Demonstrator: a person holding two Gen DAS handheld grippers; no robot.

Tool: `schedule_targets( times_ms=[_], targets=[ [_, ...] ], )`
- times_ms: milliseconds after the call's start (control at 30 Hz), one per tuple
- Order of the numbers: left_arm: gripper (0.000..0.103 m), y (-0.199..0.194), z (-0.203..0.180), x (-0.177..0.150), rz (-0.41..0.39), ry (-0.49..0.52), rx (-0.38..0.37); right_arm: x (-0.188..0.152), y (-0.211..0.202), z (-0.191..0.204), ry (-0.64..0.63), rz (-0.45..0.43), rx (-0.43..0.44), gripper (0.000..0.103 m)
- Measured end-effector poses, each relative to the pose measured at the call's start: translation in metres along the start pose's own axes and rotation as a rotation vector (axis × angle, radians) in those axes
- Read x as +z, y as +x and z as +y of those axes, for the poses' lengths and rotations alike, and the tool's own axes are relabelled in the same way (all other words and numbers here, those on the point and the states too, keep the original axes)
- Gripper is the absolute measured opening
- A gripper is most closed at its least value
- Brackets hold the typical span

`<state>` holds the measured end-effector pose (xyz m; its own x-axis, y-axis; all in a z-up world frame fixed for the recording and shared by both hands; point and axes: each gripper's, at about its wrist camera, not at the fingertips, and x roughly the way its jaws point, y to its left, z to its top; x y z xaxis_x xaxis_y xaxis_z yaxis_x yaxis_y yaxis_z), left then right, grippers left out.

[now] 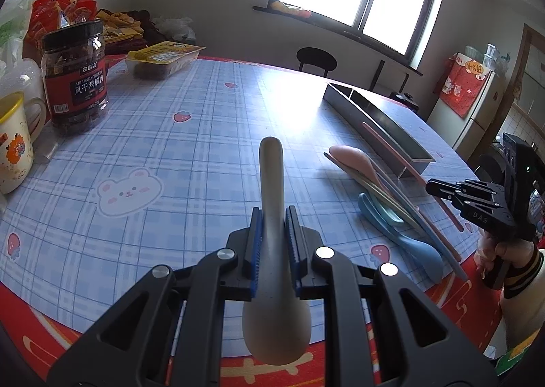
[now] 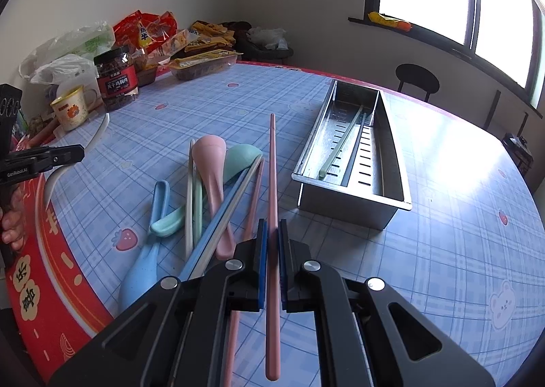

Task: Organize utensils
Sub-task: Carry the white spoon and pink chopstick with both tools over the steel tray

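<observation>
- Left gripper [image 1: 275,233]: pressed onto the neck of a beige spoon [image 1: 272,250], blue pads on both sides of the handle; bowl toward the camera, handle tip pointing to 12 o'clock over the table.
- Right gripper [image 2: 272,250]: pinching a pink chopstick [image 2: 272,203] near its middle, tip reaching to 12 o'clock, the other end hanging toward 6 o'clock below the jaws.
- From the left wrist view, seen at 3 o'clock with a hand [image 1: 500,250] wrapped round its grip and a striped cuff beneath.
- At 10 o'clock of the right jaws, a loose heap of utensils on the table: pink spoon [image 2: 211,162], green spoon [image 2: 238,162], blue spoon [image 2: 146,257], a small mint spoon [image 2: 167,223] and several pale chopsticks [image 2: 224,210] crossing one another (exact count hard to make out in the tangle).
- A second pink chopstick [image 2: 253,210] just left of the held one, lying on the cloth.
- At 1 o'clock of the right gripper, a steel tray [image 2: 391,162] with slotted floor and a middle divider; inside, one green chopstick [image 2: 340,145] and one dark chopstick [image 2: 354,152], lying lengthwise.
- Underneath all, a round table with blue checked cloth [image 2: 442,250], strawberry and bear prints, red border.
- At the far edge, 10 to 11 o'clock: a dark-lidded jar with red label [image 2: 115,77], a yellow-rimmed mug [image 2: 73,109], a flat snack pack [image 2: 204,65], bags piled against the wall.
</observation>
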<state>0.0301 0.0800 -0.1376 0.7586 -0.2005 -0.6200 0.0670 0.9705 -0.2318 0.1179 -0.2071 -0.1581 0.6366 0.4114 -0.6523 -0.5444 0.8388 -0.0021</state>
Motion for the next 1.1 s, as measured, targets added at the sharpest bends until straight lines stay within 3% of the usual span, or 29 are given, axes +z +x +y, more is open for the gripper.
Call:
schedule_targets(
  times_ms=[433,733,933,1100],
  targets=[
    [0.018,-0.02,-0.001,0.016,-0.008,-0.017,-0.051,-0.003,-0.012,-0.01,0.051,-0.053,0.022,0.006],
    [0.018,-0.009,-0.025,0.039,-0.002,-0.009,-0.103,-0.006,-0.018,-0.04,0.198,-0.074,0.068,0.006],
    [0.018,0.009,-0.047,0.065,0.004,-0.009,-0.146,0.011,-0.029,-0.056,0.286,-0.127,0.119,0.006],
    [0.018,0.031,-0.075,0.092,0.018,-0.017,-0.198,0.04,-0.02,-0.078,0.338,-0.144,0.075,0.006]
  ],
)
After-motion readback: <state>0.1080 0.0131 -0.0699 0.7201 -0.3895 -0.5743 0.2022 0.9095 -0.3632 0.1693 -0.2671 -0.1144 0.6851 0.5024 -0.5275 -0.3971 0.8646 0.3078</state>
